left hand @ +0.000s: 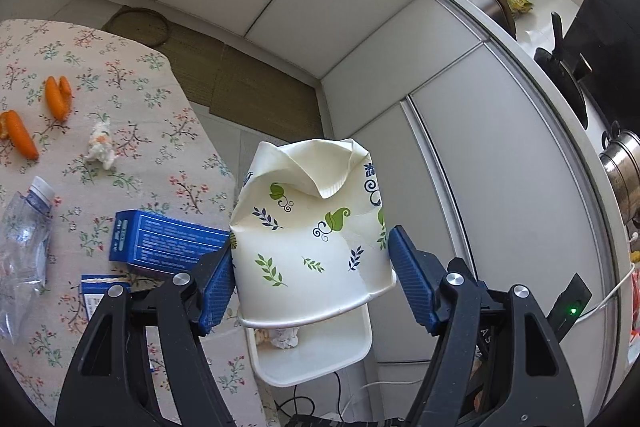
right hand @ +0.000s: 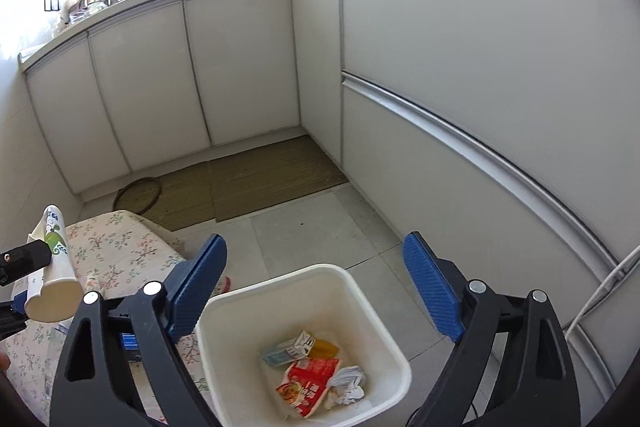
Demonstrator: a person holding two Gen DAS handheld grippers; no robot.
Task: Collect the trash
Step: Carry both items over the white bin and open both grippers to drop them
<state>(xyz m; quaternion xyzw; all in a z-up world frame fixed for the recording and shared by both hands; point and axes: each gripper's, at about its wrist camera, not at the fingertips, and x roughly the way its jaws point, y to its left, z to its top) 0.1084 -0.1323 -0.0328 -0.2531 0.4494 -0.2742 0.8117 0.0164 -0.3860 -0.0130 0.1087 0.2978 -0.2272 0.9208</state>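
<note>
The crumpled paper cup, white with green and navy leaf prints, is sitting between the blue pads of the left gripper, upside down with its rim toward the camera and its crushed base pointing away; the left pad is pressing its wall, while the right pad is showing a thin gap at the tip, so the grip is looking only loosely closed on it. The cup is hanging over the white trash bin, hiding most of the bin's opening, so only a wad of paper is peeking out under the rim. In the right wrist view the same cup is appearing at the left edge, partly cut off. The right gripper is hovering with its jaws spread wide and nothing between them, above the bin, where a red wrapper, a small carton and a crumpled tissue are lying; the bin's near side is running out of frame. On the floral tablecloth a blue box, a crushed plastic bottle, two carrots and a small wad of tissue are lying, the box half hidden behind the left gripper's finger
</note>
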